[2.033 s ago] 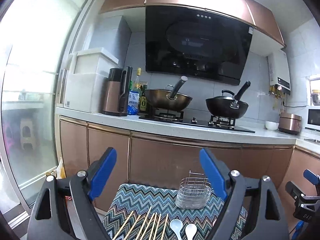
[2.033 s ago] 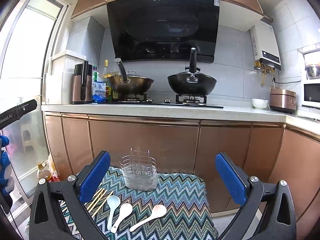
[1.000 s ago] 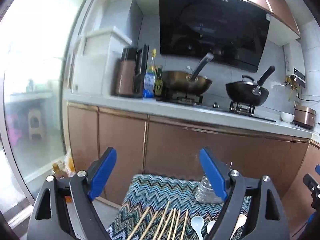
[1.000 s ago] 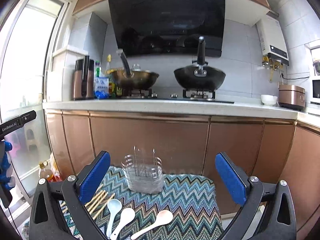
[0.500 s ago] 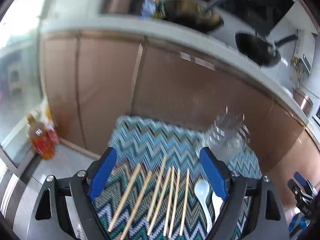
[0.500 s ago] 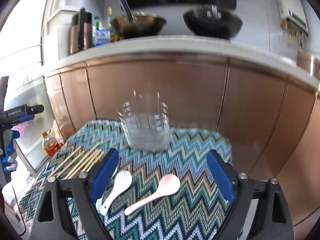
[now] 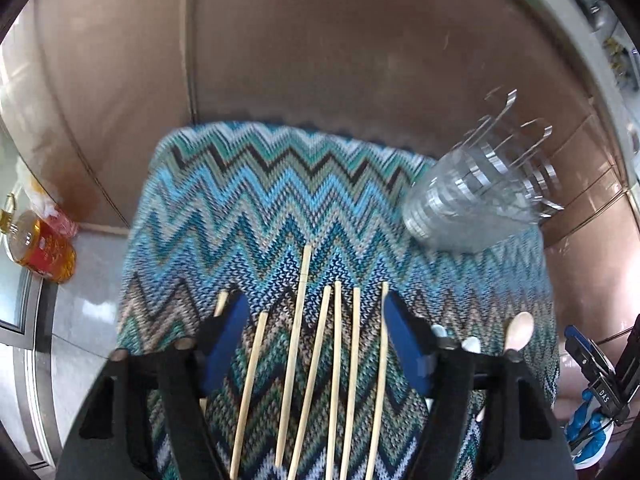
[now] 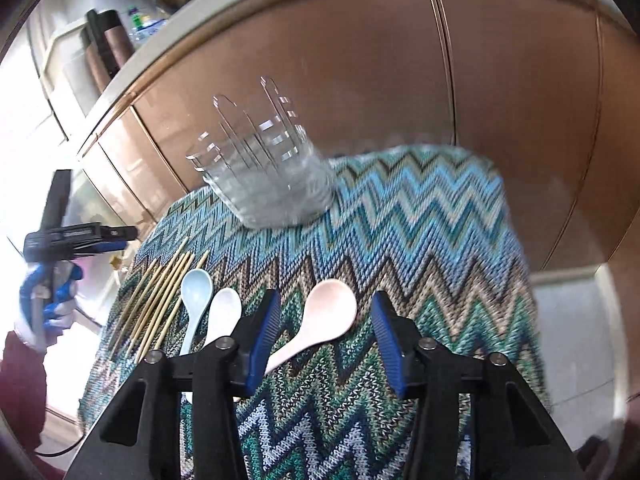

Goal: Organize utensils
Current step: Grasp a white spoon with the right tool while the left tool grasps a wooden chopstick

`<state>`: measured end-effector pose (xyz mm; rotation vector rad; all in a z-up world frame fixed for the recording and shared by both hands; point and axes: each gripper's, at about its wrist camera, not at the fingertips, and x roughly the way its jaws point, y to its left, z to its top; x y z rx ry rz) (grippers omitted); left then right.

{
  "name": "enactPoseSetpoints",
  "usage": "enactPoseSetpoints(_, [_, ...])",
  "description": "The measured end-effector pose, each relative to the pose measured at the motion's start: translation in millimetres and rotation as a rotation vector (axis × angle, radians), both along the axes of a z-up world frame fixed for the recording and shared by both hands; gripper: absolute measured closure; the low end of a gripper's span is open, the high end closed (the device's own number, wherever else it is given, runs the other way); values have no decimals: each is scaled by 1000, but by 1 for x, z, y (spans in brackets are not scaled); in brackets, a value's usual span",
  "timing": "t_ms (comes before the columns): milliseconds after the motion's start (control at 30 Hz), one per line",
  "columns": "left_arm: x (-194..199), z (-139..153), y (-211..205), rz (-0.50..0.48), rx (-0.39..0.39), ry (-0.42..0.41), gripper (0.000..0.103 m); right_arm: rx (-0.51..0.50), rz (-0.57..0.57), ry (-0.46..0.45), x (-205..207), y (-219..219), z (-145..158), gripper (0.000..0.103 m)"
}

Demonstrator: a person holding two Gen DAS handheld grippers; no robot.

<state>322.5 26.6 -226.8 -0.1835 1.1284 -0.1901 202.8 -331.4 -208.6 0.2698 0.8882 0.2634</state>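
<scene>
Left gripper (image 7: 316, 344) is held wide open, empty, over chopsticks (image 7: 336, 360). Right gripper (image 8: 324, 340), likewise open and empty, straddles pink spoon (image 8: 324, 316). Wire holder (image 8: 264, 176) stands near zigzag cloth's (image 8: 420, 232) far edge.

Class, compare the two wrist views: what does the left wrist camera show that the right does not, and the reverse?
Left only: an oil bottle on the floor.
Right only: the countertop appliance, and the full pale blue spoon and white spoon.
Both: chopsticks, the pink spoon, the clear holder and the zigzag cloth.
</scene>
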Motion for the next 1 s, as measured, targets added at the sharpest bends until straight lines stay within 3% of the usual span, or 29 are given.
enactPoseSetpoints(67, [14, -15, -4, -4, 4, 57, 64, 24, 6, 26, 8, -3, -8, 61])
enactPoseSetpoints(333, [42, -41, -12, -10, 53, 138, 81, 76, 32, 100, 29, -10, -30, 66])
enactPoseSetpoints(667, [55, -54, -20, -24, 112, 190, 88, 96, 62, 157, 49, -10, -41, 66])
enactPoseSetpoints(1000, [64, -70, -28, -51, 140, 190, 94, 112, 75, 221, 71, -14, -56, 67])
